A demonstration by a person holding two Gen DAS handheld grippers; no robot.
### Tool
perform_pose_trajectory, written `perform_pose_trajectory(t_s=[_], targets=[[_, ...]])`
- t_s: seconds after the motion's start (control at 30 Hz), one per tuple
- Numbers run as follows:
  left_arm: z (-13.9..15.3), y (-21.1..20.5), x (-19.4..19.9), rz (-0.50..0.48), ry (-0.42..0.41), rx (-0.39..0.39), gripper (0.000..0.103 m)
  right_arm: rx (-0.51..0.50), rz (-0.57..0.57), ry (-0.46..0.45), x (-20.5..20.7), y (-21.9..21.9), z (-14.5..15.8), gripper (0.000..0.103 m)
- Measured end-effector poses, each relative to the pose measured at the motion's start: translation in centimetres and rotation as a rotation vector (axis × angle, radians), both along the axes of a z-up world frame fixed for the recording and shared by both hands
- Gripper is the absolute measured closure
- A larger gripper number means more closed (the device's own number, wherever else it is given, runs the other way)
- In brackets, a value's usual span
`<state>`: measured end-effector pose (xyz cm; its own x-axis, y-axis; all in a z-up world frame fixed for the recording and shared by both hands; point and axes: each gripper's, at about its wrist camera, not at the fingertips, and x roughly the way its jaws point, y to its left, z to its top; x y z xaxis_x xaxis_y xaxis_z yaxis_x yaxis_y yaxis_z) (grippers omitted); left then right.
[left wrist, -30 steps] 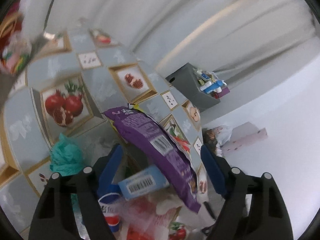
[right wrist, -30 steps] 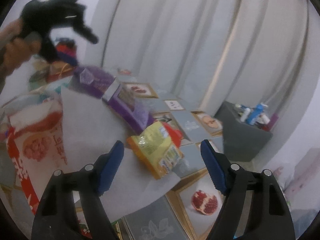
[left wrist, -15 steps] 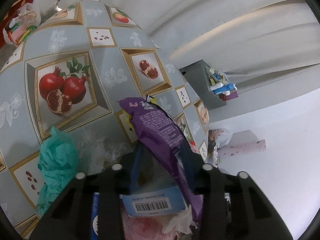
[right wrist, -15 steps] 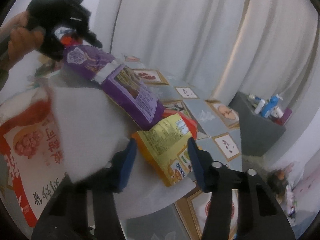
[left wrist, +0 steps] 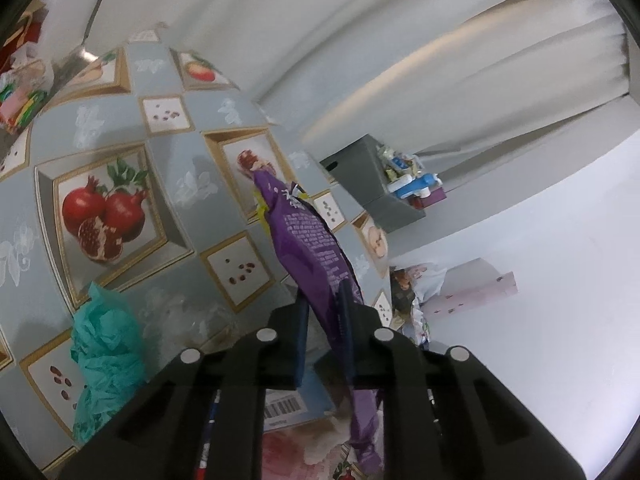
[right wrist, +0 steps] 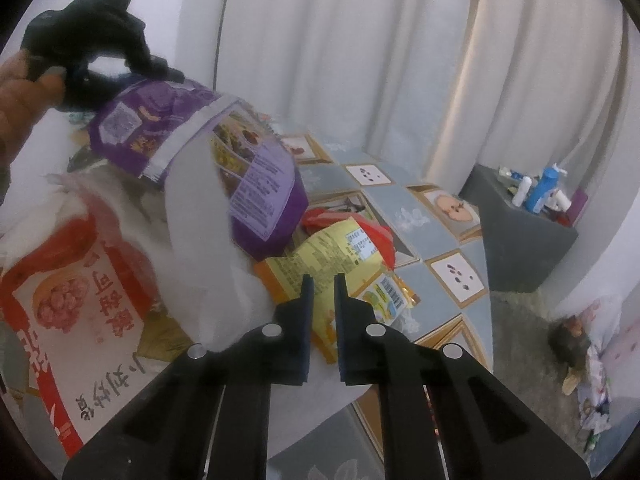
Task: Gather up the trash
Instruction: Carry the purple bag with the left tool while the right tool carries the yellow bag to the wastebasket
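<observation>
Closing on a purple snack bag (left wrist: 316, 248), the left gripper (left wrist: 322, 320) pinches the bag's lower part between its blue pads; the bag stands up over the table (left wrist: 180, 160), whose cloth shows pomegranate panels. Left wrist view: a crumpled teal paper (left wrist: 106, 356) lies at the table's near left edge, and a barcoded blue packet (left wrist: 296, 404) sits below the jaws. A grey bin (left wrist: 370, 184) beyond the table's far edge holds bottles and wrappers.

Right wrist view: the right gripper (right wrist: 321, 292) is closing, its pads nearly together over a yellow snack bag (right wrist: 340, 264) at the table's edge (right wrist: 448, 280); whether they press it cannot be told. A white plastic bag (right wrist: 200, 216) with red print lies left, with the purple bag over it.
</observation>
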<state>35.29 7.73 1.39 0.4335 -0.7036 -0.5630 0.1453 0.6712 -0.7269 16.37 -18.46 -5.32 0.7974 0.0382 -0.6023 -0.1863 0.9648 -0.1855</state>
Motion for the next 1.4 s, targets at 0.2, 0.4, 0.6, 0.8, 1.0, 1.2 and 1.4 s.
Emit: perform_pose_trajectory(t_s=[0.2, 0.4, 0.6, 0.8, 1.0, 1.2, 1.4], targets=[[1.4, -0.2, -0.6, -0.009, -0.068, 0.001, 0.093, 0.001, 0.007, -0.014, -0.6, -0.1, 0.2, 0.097], [3.4, -0.7, -1.8, -0.029, -0.159, 0.03, 0.094, 0.025, 0.041, -0.031, -1.6, 0.1, 0.9, 0.097], [4.9, -0.5, -3.0, -0.033, -0.231, 0.055, 0.094, 0.124, 0.14, -0.044, -3.5, -0.1, 2.2, 0.059], [8.5, -0.6, -6.6, -0.057, -0.433, 0.16, 0.094, 0.191, 0.091, -0.114, -4.0, -2.2, 4.1, 0.05], [11.2, -1.7, -12.1, -0.034, -0.691, 0.411, 0.094, 0.074, 0.005, -0.082, -1.9, -2.4, 2.9, 0.05], [10.8, -1.9, -15.4, -0.021, -0.748, 0.514, 0.095, -0.058, 0.046, -0.014, -1.0, -0.3, 0.0, 0.05], [11.2, 0.0, -17.1, -0.001, -0.717, 0.443, 0.096, -0.14, 0.078, 0.058, 0.6, 0.7, -2.2, 0.051]])
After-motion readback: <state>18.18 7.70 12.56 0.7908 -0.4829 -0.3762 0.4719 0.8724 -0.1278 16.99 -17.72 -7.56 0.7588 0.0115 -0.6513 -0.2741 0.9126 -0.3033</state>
